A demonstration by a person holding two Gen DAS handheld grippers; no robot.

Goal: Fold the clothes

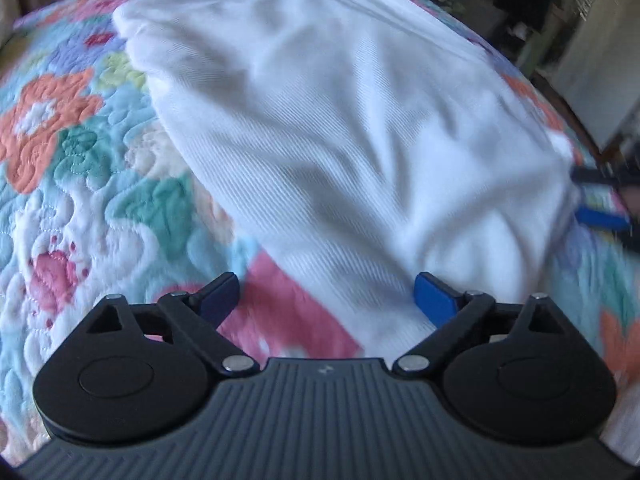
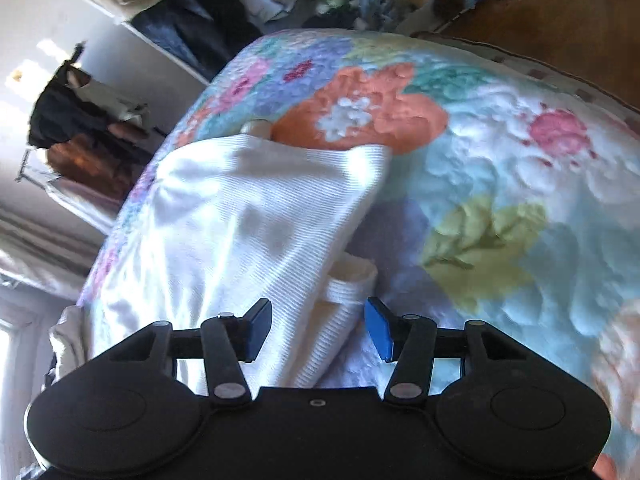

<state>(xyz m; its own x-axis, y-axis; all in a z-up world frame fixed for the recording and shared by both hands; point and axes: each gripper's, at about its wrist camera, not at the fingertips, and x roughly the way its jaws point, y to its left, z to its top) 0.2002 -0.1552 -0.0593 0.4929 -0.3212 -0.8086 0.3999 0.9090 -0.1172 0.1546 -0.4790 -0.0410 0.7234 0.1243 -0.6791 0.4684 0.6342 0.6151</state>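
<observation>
My left gripper (image 1: 327,300) stands released, its right pad at the near corner of the white garment (image 1: 340,128), whose long axis runs away toward the quilt's (image 1: 60,200) far edge. My right gripper (image 2: 318,330) is released too, a ribbed cuffed fold lying between its pads, the cloth spreading beyond and left; I judge both equally near.

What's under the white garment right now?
The white garment lies on the floral quilt, which shows on every side of it. Anything directly beneath the cloth is covered.
</observation>
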